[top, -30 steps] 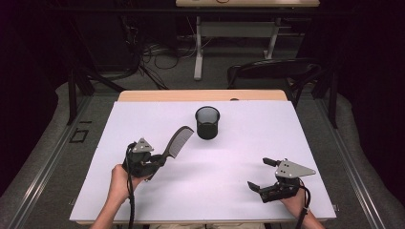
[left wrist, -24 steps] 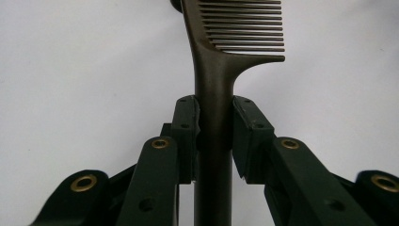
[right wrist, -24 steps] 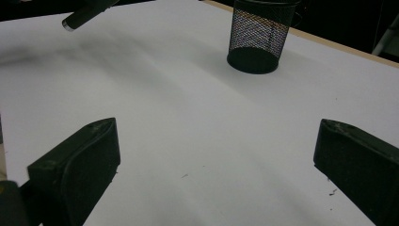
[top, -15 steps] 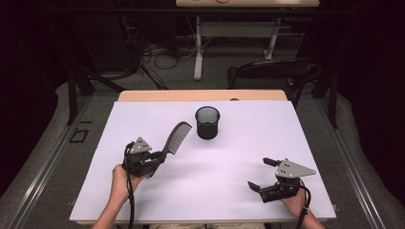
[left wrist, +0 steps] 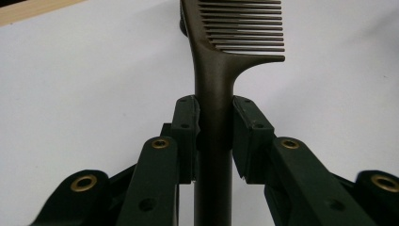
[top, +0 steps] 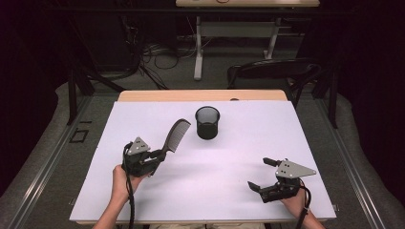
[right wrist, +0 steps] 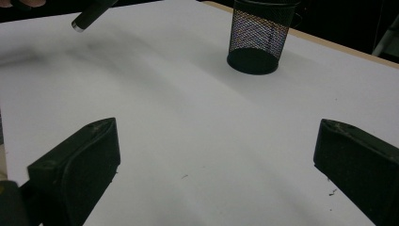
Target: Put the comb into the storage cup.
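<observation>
A dark comb is clamped by its handle in my left gripper, which is shut on it over the left part of the white table. The comb tilts up and right, its toothed end toward the black mesh cup. In the left gripper view the pads press both sides of the comb's handle, with the teeth at the top. My right gripper rests low at the front right, jaws wide apart and holding nothing. The right gripper view has the mesh cup ahead and the comb's handle end at the top left.
The table's wooden far edge runs just behind the cup. A dark chair and desk legs stand on the floor beyond the table. White surface stretches between the two grippers and in front of the cup.
The comb's toothed end has risen a little and edged toward the cup in the left gripper. The right gripper has stayed where it was.
</observation>
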Demonstrator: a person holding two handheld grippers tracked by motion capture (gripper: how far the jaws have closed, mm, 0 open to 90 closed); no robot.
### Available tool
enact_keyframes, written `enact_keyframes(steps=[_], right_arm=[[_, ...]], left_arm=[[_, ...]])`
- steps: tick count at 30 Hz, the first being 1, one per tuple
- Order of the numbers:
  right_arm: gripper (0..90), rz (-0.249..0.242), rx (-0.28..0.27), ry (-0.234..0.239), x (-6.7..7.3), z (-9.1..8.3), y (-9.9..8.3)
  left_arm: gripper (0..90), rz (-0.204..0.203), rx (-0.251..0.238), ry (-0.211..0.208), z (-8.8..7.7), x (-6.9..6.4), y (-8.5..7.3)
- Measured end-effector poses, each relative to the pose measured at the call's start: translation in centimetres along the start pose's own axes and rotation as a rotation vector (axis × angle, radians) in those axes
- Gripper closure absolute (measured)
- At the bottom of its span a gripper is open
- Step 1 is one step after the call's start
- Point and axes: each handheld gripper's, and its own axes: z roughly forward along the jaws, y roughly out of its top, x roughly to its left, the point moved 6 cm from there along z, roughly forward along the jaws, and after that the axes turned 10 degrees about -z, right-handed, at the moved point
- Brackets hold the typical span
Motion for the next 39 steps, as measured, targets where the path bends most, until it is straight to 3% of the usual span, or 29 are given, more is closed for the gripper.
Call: enact_keyframes(steps=[12, 24, 39], right_arm=[[0.7, 0.001, 0.002, 0.003, 0.0, 0.1, 0.0], [0.7, 0.000, 0.002, 0.002, -0.1, 0.0, 0.0], [0.7, 0.006, 0.002, 0.001, 0.0, 0.1, 0.0]], left_arm=[[72.5, -0.018, -0.047, -0.009, 0.1, 0.2, 0.2], [72.5, -0.007, -0.115, 0.009, -0.2, 0.1, 0.6], [72.5, -0.016, -0.144, 0.001, 0.3, 0.0, 1.2]])
